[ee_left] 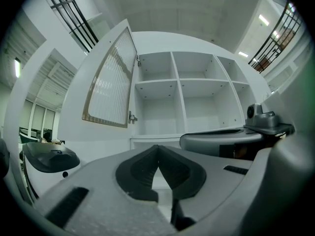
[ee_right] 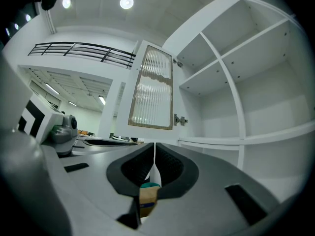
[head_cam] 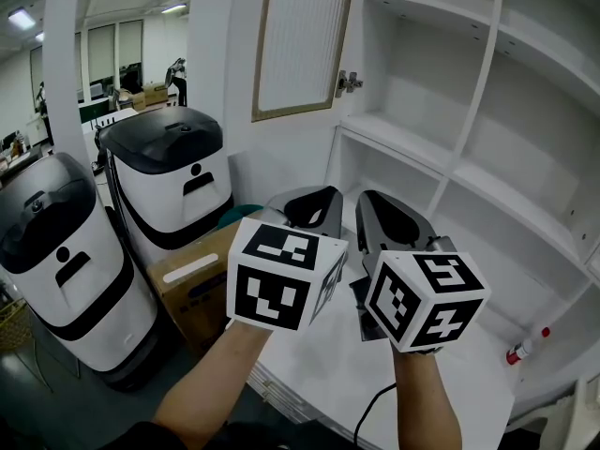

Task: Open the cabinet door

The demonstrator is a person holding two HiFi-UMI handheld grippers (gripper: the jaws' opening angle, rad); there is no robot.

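Observation:
The white cabinet door [head_cam: 300,40] with a ribbed glass pane in a wooden frame stands swung wide open to the left, hinge [head_cam: 348,83] showing at its right edge. It also shows in the left gripper view as the door [ee_left: 109,80] and in the right gripper view as the door [ee_right: 152,90]. Behind it lie bare white shelves [head_cam: 469,129]. My left gripper [head_cam: 314,202] and right gripper [head_cam: 380,204] hover side by side below the door, apart from it. Both are shut with nothing between their jaws.
Two white and black bins [head_cam: 173,181] [head_cam: 61,251] stand on the floor at the left, with a brown cardboard box [head_cam: 192,279] beside them. A small red-capped item [head_cam: 525,347] lies on the white lower surface [head_cam: 319,373] at the right.

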